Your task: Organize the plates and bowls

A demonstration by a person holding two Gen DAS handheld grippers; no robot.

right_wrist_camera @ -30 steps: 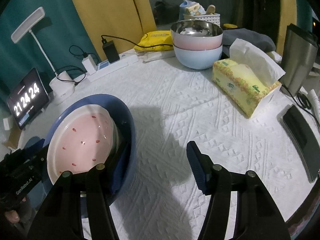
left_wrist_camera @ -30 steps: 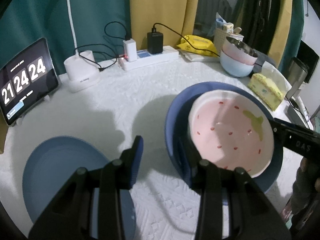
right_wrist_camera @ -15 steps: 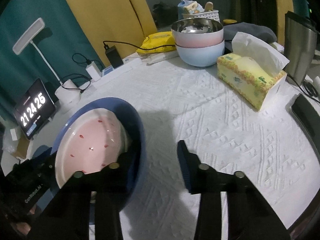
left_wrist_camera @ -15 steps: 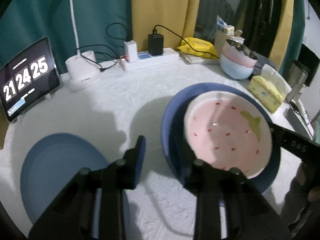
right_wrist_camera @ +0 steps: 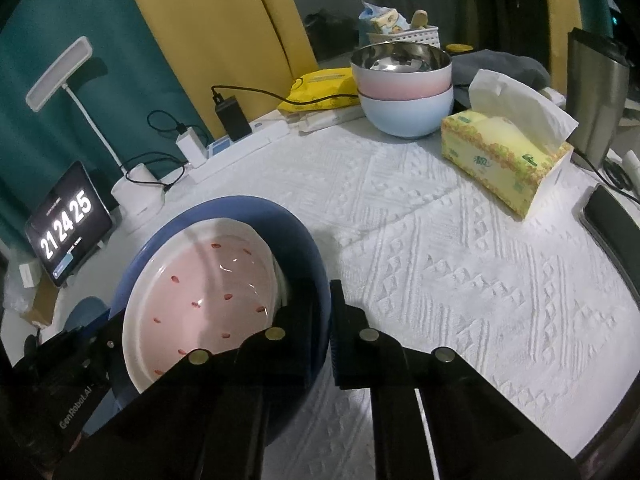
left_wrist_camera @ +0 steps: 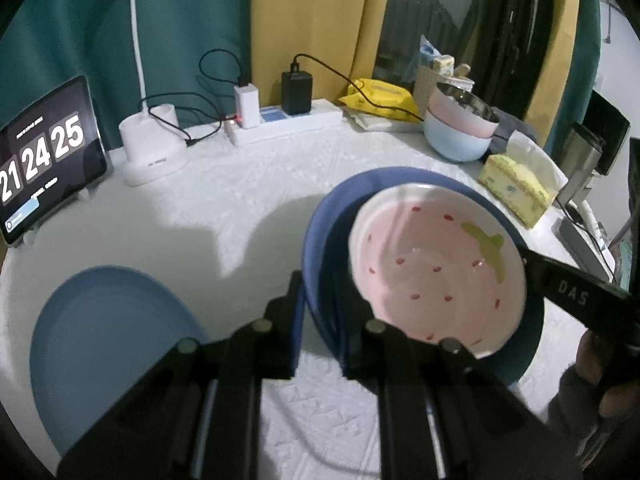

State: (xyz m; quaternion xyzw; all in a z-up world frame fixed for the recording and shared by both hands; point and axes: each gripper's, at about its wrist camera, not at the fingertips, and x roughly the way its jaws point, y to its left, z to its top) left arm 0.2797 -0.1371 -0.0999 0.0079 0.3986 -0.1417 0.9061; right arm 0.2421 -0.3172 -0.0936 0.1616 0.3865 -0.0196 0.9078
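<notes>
A deep dark blue plate point(left_wrist_camera: 316, 236) point(right_wrist_camera: 240, 210) stands on the white cloth with a pink strawberry-pattern plate point(left_wrist_camera: 436, 272) point(right_wrist_camera: 208, 292) nested inside it. My left gripper point(left_wrist_camera: 320, 300) is shut on the blue plate's left rim, one finger inside and one outside. My right gripper point(right_wrist_camera: 326, 308) is shut on the opposite rim in the same way. Each gripper also shows in the other's view, the right gripper point(left_wrist_camera: 576, 292) and the left gripper point(right_wrist_camera: 112, 324). A lighter blue flat plate point(left_wrist_camera: 112, 340) lies to the left. Whether the held plate touches the cloth I cannot tell.
Stacked pink and pale blue bowls point(right_wrist_camera: 404, 92) point(left_wrist_camera: 460, 128) stand at the back. Next to them are a yellow tissue box point(right_wrist_camera: 504, 160), a steel flask point(right_wrist_camera: 596, 96) and a dark phone point(right_wrist_camera: 612, 224). A clock tablet point(left_wrist_camera: 44, 156), lamp base point(left_wrist_camera: 152, 148) and power strip point(left_wrist_camera: 288, 124) line the far edge.
Both grippers' jaws went from wide apart to closed on the dark blue plate's rim, left and right. The hands hardly shifted. The clock ticked from 24 to 25.
</notes>
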